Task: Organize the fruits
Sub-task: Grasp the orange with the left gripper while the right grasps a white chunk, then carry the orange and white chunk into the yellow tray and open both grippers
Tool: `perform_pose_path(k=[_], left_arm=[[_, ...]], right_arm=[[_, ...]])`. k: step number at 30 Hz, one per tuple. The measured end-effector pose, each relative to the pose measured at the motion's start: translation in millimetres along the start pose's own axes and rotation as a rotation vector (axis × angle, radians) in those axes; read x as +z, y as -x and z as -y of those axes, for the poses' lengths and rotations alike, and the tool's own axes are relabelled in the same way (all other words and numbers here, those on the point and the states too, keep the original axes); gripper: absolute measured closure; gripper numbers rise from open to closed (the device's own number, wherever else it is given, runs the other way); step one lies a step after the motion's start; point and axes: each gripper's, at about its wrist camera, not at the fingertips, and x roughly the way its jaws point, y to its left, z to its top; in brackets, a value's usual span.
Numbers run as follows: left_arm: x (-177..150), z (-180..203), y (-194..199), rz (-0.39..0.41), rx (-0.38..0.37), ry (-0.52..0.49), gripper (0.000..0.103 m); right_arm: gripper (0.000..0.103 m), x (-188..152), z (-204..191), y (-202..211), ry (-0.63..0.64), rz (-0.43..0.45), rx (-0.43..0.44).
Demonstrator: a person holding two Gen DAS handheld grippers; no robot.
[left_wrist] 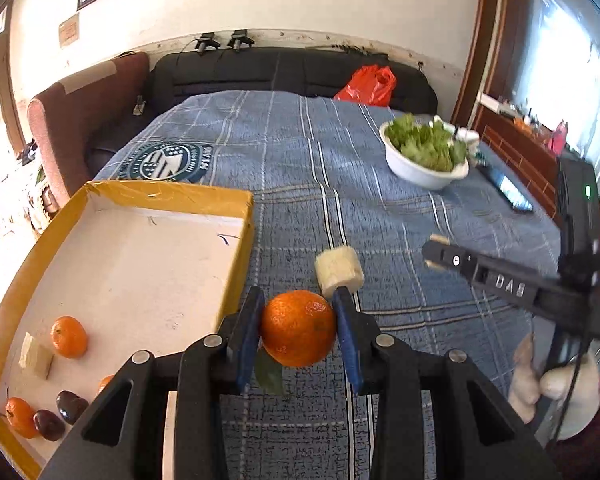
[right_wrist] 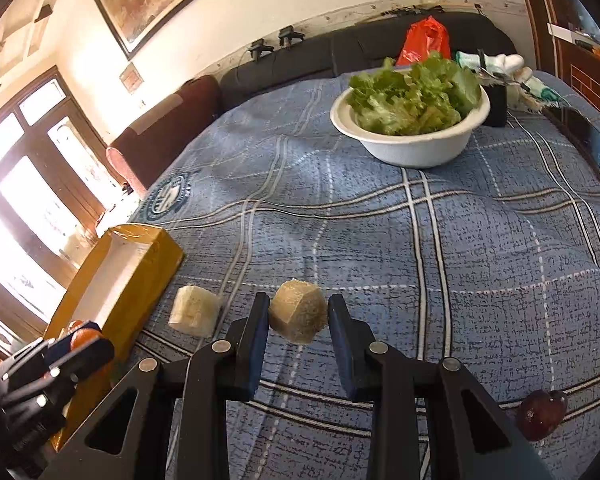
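Observation:
My left gripper [left_wrist: 298, 326] is shut on an orange tangerine [left_wrist: 298, 328] with a leaf, held above the blue cloth just right of the yellow box [left_wrist: 168, 194]. The box holds tangerines [left_wrist: 69, 337], dark plums [left_wrist: 72, 406] and a pale fruit chunk [left_wrist: 36, 357]. Another pale chunk [left_wrist: 338, 272] lies on the cloth beyond the tangerine; it also shows in the right wrist view [right_wrist: 195, 311]. My right gripper [right_wrist: 298, 316] is shut on a pale tan fruit chunk [right_wrist: 298, 312], lifted over the cloth. A dark plum [right_wrist: 542, 414] lies at the lower right.
A white bowl of lettuce [right_wrist: 412, 148] stands at the far right of the cloth-covered table [right_wrist: 480, 260]. A phone [left_wrist: 510, 192] lies near the right edge. A red bag [left_wrist: 370, 84] sits on the dark sofa behind. A maroon chair [left_wrist: 84, 116] stands at the left.

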Motion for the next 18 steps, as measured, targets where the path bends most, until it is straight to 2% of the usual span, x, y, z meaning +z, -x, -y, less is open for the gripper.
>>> perform_pose_path(k=[6, 11, 14, 18], left_arm=[[7, -37, 27, 0.027, 0.019, 0.107, 0.068], [14, -80, 51, 0.053, 0.096, 0.145, 0.068], [19, -111, 57, 0.056, 0.143, 0.166, 0.068], [20, -153, 49, 0.024, 0.189, 0.222, 0.068]], right_arm=[[0.07, 0, -18, 14, 0.047, 0.043, 0.065], [0.07, 3, -45, 26, 0.084, 0.07, 0.089], [0.07, 3, -72, 30, 0.126, 0.06, 0.116], [0.069, 1, -122, 19, 0.185, -0.006, 0.196]])
